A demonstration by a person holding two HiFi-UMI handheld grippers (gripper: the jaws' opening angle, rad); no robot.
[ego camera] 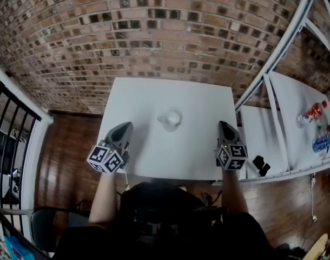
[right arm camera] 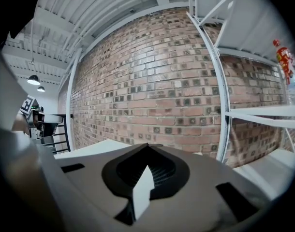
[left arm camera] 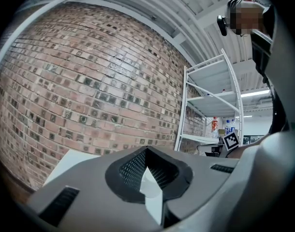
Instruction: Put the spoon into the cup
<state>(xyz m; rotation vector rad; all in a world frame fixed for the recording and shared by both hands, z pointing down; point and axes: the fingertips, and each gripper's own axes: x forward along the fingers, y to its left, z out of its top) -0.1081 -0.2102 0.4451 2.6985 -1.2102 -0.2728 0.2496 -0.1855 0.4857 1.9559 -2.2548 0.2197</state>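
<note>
Tabletop [ego camera: 149, 99] in front of you is white and square, set against a brick wall [ego camera: 154, 31]. The cup [ego camera: 169, 119], pale and see-through, stands alone near the middle of it. The spoon is too small to make out in the head view; you cannot tell from here whether it lies inside the cup.

Your left gripper [ego camera: 126, 127] hovers over the near left part of the table, at about 8 o'clock from the cup and well apart from it. In the left gripper view its jaws are together – tips meeting, nothing between them – and only brick wall and a strip of table show beyond the left gripper [left arm camera: 147, 150].

Your right gripper [ego camera: 223, 124] sits at about 4 o'clock from the cup, over the table's right edge, also well apart from it. In its own view, the right gripper [right arm camera: 147, 147] has its jaws pressed together with nothing between them.

Both grippers point toward 12 o'clock, at the wall, with their marker cubes [ego camera: 106, 157] nearest your body.

At 3 o'clock from the table stands a white shelving rack [ego camera: 284, 53], with a red-labelled bottle [ego camera: 312, 112] and a blue-labelled bottle [ego camera: 321, 143] on it. At 9 o'clock a black railing [ego camera: 8, 123] runs beside the wooden floor [ego camera: 67, 150].
</note>
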